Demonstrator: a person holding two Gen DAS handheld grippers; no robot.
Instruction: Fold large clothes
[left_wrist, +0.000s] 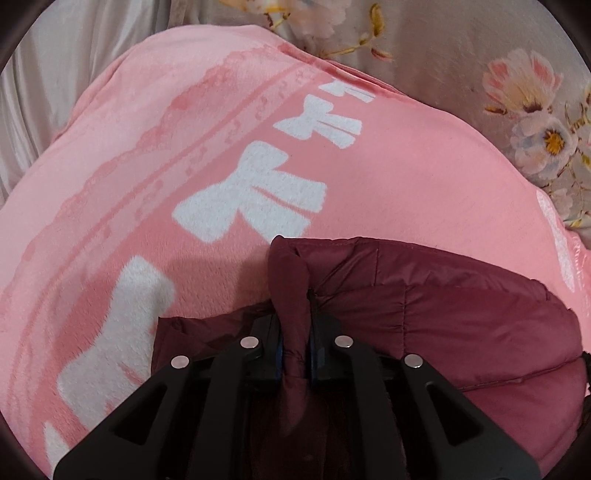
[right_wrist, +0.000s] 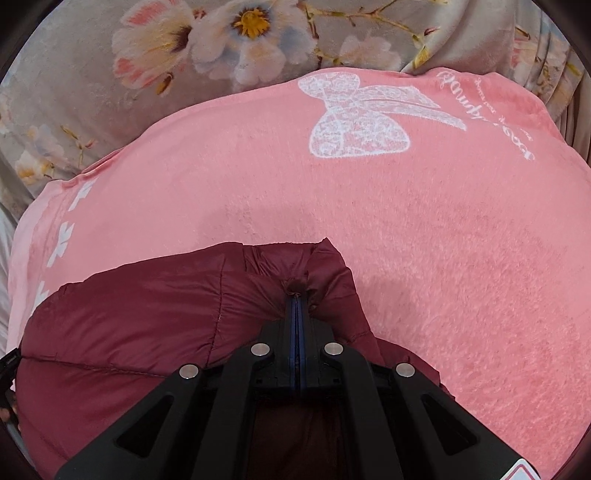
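My left claw (left_wrist: 295, 332) is clamped on a thick fold of the dark red puffer jacket (left_wrist: 443, 325); the fabric bunches up between the two fingers and sticks out past their tips as a rounded ridge. From there the rest of the jacket spreads off to my right and below the claw, its quilted panels puffed and creased.

My right claw (right_wrist: 297, 306) is pinched tight on another edge of the same jacket (right_wrist: 147, 321), the fingers nearly meeting with only a thin bit of cloth caught at the tips, where the fabric gathers into a small knot just ahead of them. Here the bulk of the jacket lies to my left and under the claw.

The jacket rests on a pink blanket (left_wrist: 406, 177) printed with white bows (left_wrist: 255, 192); in the right view the blanket (right_wrist: 443, 240) carries one large lacy white bow (right_wrist: 354, 118) well ahead of the claw. Beyond the blanket lies a grey flowered sheet (right_wrist: 74, 110), also seen at the top right of the left view (left_wrist: 461, 55).
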